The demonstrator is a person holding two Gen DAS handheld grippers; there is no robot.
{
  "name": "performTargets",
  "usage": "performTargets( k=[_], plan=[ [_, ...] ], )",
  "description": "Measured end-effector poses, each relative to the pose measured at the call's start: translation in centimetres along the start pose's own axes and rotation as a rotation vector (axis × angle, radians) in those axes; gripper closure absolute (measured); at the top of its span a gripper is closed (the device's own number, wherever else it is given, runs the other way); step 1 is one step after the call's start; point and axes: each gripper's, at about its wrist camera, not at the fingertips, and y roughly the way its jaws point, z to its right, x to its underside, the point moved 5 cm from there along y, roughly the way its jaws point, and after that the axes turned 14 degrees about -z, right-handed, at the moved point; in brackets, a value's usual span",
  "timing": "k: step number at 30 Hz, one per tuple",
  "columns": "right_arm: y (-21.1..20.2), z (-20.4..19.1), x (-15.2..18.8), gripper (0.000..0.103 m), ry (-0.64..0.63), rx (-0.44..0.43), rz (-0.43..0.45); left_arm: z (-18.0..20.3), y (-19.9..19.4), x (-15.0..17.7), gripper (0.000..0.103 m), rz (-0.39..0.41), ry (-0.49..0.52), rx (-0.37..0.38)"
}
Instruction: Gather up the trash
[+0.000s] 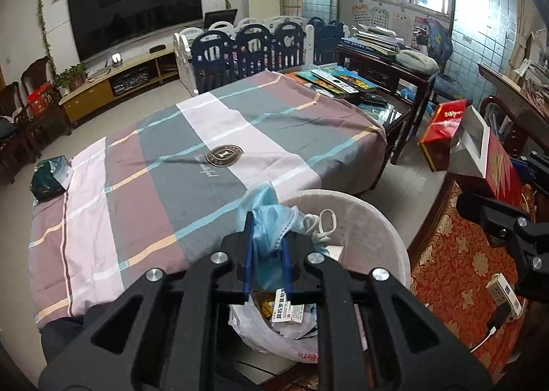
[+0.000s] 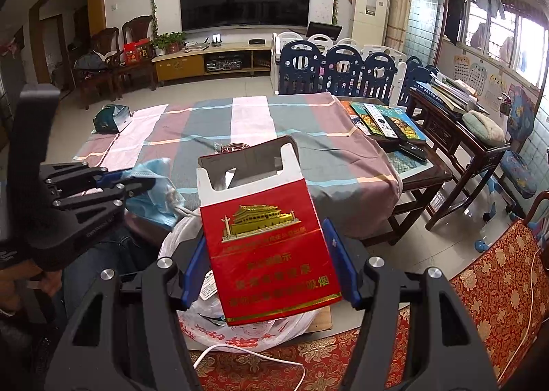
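Observation:
My left gripper [image 1: 267, 236] is shut on a crumpled blue face mask [image 1: 269, 219], held over the white trash bin [image 1: 384, 229] that has a plastic bag with paper scraps inside. It also shows in the right wrist view [image 2: 137, 181] with the mask [image 2: 154, 192]. My right gripper [image 2: 267, 253] is shut on an empty red cigarette carton [image 2: 271, 253], its white flap open, above the bin bag [image 2: 247, 336]. In the left wrist view the carton [image 1: 494, 157] and right gripper [image 1: 480, 216] sit at the right edge.
A table with a striped cloth [image 1: 206, 137] stands ahead, with a green tissue pack [image 1: 51, 176] at its far left corner and books and remotes [image 2: 384, 120] at its right end. A red patterned seat [image 2: 497, 288] with a white cable lies to the right.

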Motion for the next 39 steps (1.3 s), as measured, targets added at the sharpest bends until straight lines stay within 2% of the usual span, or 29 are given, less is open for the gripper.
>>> performTargets(
  k=[2, 3, 4, 6, 10, 12, 15, 16, 18, 24, 30, 34, 39],
  plan=[
    [0.1, 0.0, 0.1, 0.040, 0.005, -0.001, -0.005, 0.6, 0.8, 0.1, 0.073, -0.026, 0.018, 0.010],
    [0.3, 0.2, 0.0, 0.040, 0.008, -0.002, -0.008, 0.7, 1.2, 0.2, 0.058, -0.034, 0.018, -0.002],
    [0.4, 0.2, 0.0, 0.040, 0.011, -0.004, -0.011, 0.6, 1.4, 0.2, 0.049, -0.037, 0.015, -0.011],
    [0.7, 0.2, 0.1, 0.040, 0.015, -0.010, -0.019, 0.3, 1.5, 0.3, 0.045, -0.041, 0.009, -0.024],
    [2.4, -0.4, 0.1, 0.040, 0.038, -0.062, -0.052, -1.4, -0.1, 0.7, 0.027, -0.014, -0.025, -0.098],
    [4.1, -1.1, 0.0, 0.040, 0.054, -0.100, -0.084, -2.7, -1.2, 1.0, 0.025, 0.003, -0.047, -0.128],
    [6.0, -2.4, -0.2, 0.038, 0.065, -0.090, -0.129, -4.6, -3.4, 1.2, 0.015, 0.035, -0.090, -0.174],
    [6.3, -2.8, -0.2, 0.036, 0.065, -0.087, -0.139, -5.1, -4.1, 1.3, 0.013, 0.050, -0.104, -0.183],
    [6.1, -3.4, -0.4, 0.018, 0.064, -0.087, -0.133, -6.1, -5.5, 1.6, 0.011, 0.074, -0.130, -0.197],
    [2.6, -4.1, -1.0, 0.006, 0.065, -0.057, -0.051, -8.1, -9.0, 2.8, 0.004, 0.085, -0.204, -0.228],
    [-2.2, -6.0, -1.8, 0.004, 0.027, 0.012, -0.012, -9.0, -12.7, 4.7, 0.003, 0.108, -0.269, -0.229],
    [-4.5, -7.5, -2.0, 0.004, -0.018, 0.002, 0.028, -10.0, -13.8, 5.3, 0.003, 0.111, -0.328, -0.238],
    [-5.8, -8.9, -2.0, 0.004, -0.063, -0.003, 0.058, -10.8, -14.4, 5.7, 0.003, 0.118, -0.357, -0.241]
  ],
)
